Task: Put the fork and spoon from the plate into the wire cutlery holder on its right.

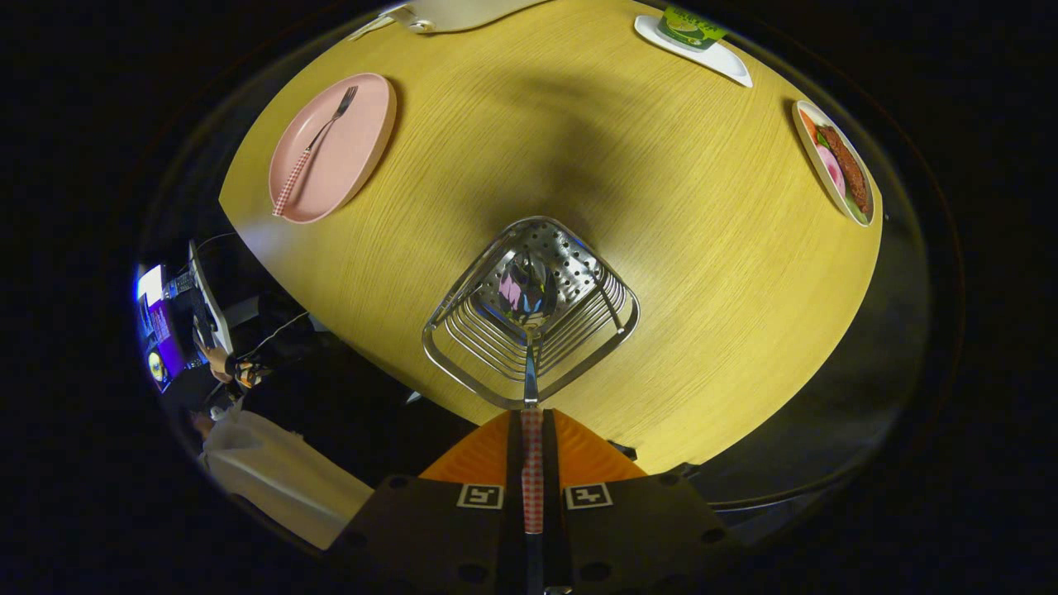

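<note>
The spoon hangs straight ahead of the gripper, its checked handle pinched between the two fingers, which are closed narrow against it from either side. Its bowl reaches down inside the holder, close to the perforated bottom plate; whether it touches that plate cannot be told. The holder stands just ahead of the fingers on the table, its wire sides fanning outward around the spoon's stem.

The fork lies well beyond the fingers and off to their left, resting on the plate. Its tines point away from the gripper and its checked handle runs back toward the plate's near rim.

Farther ahead and to the right of the fingers a white tray holds a green cup. Far to the right, near the table's edge, sits a dish with food on it. Beyond the plate, at the table's far edge, lies a pale object, too cropped to identify. To the left of the fingers, past the table's near edge, a person in a pale sleeve is seen.
</note>
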Demonstrator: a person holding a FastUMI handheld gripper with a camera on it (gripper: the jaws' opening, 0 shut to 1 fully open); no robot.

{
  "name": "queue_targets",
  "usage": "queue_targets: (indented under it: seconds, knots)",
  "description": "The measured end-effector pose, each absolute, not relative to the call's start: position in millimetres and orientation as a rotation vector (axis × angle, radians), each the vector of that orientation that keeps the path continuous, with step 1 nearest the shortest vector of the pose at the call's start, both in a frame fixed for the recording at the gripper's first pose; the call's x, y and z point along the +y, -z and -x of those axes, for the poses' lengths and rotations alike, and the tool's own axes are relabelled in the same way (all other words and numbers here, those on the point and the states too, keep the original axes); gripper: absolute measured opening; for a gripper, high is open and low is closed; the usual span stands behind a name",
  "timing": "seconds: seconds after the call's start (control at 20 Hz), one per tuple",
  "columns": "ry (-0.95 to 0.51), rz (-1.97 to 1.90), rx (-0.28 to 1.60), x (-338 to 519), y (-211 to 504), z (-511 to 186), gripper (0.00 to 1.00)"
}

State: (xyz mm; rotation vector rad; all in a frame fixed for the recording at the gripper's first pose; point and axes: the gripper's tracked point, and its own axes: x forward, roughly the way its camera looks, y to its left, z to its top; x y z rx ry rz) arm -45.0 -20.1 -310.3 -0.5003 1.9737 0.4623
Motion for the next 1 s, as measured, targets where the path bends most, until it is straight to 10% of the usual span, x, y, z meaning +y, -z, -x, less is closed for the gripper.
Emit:
queue_targets:
  seconds: [0.2, 0.65, 1.0]
  knots:
    - [-0.455, 0.460, 1.931, -15, 305, 34, 0.26]
    - [-0.447, 0.261, 1.722, 15, 262, -4, 0.99]
    - [-0.414, 0.073, 1.442, 63, 216, -22, 0.99]
